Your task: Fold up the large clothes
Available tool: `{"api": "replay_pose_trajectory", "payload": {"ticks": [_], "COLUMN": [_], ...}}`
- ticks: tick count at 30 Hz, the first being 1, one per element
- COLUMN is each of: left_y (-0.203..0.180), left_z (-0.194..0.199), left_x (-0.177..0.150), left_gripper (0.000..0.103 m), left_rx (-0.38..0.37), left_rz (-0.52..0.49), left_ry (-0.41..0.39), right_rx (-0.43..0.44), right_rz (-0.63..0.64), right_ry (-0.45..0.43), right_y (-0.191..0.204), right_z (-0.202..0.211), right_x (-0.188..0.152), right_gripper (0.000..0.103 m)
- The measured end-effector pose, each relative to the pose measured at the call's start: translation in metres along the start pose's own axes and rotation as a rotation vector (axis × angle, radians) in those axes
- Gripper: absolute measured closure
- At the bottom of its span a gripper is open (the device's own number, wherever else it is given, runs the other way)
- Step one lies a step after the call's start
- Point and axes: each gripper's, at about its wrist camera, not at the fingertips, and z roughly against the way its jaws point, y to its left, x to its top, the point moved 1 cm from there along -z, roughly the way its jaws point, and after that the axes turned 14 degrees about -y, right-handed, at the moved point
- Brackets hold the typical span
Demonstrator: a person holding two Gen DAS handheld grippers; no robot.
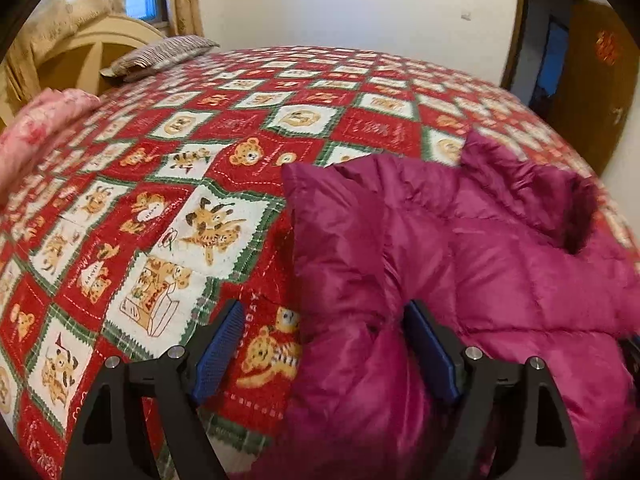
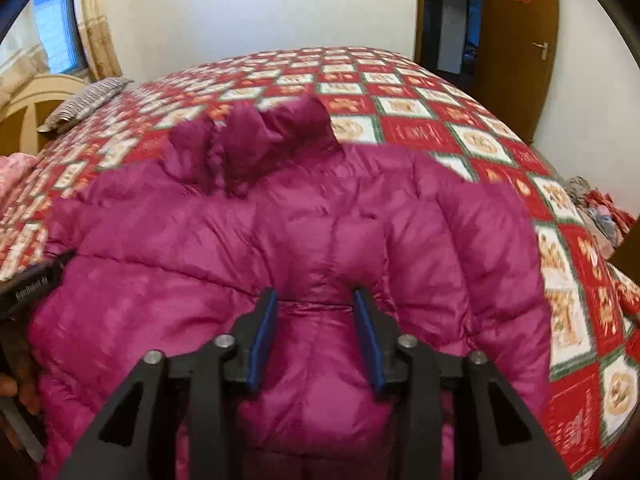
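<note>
I have the magenta puffer jacket (image 2: 304,232) lying spread on the bed's patchwork quilt (image 1: 168,208), hood (image 2: 248,140) toward the far side. My left gripper (image 1: 324,344) stands wide apart over the jacket's left edge, pinching nothing, while my right gripper (image 2: 316,332) sits half apart with a puffed ridge between its pads, though I cannot tell whether they press it. It looks light, springy and slick, so I would grab at a seam or hem.

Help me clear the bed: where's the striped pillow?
The striped pillow lies at the bed's far-left corner, against the cream headboard below the window, far from the magenta jacket.
</note>
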Motion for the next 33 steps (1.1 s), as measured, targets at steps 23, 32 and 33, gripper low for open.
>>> {"api": "replay_pose_trajectory", "payload": {"ticks": [23, 32, 33], "left_y": [-0.076, -0.150, -0.158], "left_z": [-0.002, -0.017, -0.022], "left_x": [0.097, 0.107, 0.107], "left_gripper": [0.020, 0.020, 0.020], "left_rx": [-0.184, -0.187, -0.176], "left_rz": [-0.140, -0.204, -0.213], "left_ry": [-0.135, -0.118, -0.115], "right_rx": [-0.112, -0.084, -0.062], "right_rz": [-0.111, -0.164, -0.187], "right_ry": [0.158, 0.018, 0.001], "right_y": [-0.040, -0.061, -0.061], "right_z": [-0.095, -0.073, -0.069], "right_x": [0.071, 0.042, 0.045], "right_gripper": [0.073, 0.079, 0.078]}}
